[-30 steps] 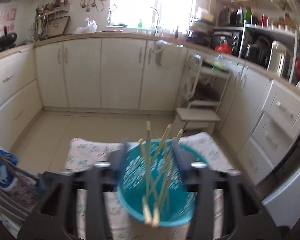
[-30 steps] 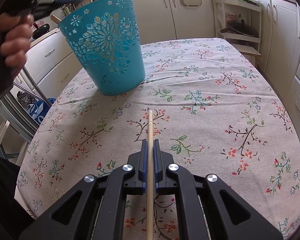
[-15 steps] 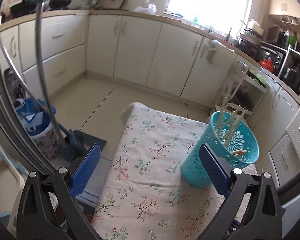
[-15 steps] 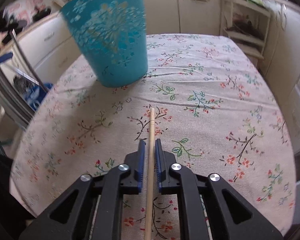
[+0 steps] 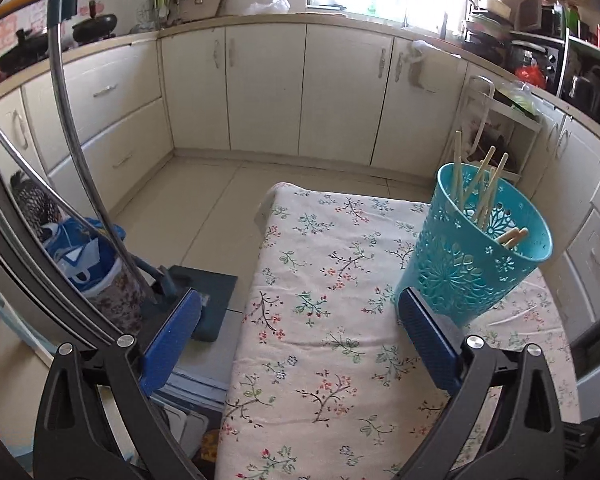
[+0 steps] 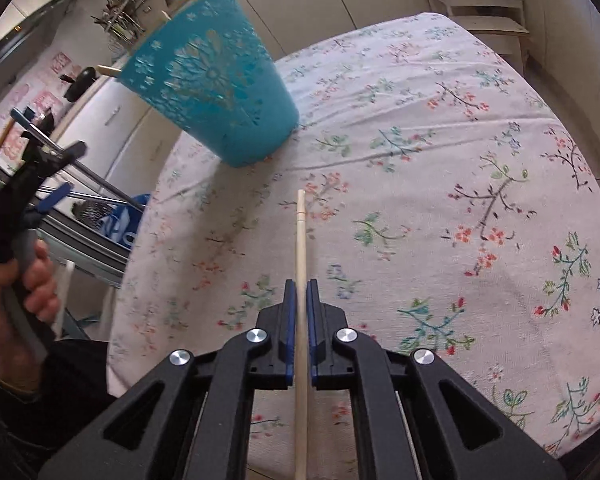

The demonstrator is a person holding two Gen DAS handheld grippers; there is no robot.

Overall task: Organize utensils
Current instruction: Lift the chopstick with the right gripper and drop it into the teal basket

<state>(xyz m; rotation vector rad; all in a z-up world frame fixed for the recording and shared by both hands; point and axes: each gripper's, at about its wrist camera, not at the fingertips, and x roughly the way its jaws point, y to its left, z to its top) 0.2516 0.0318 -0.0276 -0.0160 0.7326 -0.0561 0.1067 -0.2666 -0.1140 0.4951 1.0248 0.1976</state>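
Left tongs now wide, off teal basket; chopstick still clamped.

A basket stands on the table, toward its far right part in the left wrist view, with several chopsticks standing and leaning inside it. In the right wrist view the same basket sits at the far left of the table, ahead of a single chopstick that lies lengthwise between the fingers of the right gripper, its tip pointing toward the basket but well short of it. The left gripper hangs above the table's near left edge, the basket just beyond its right finger. Cabinets run behind the table; a bag sits on the floor to its left.
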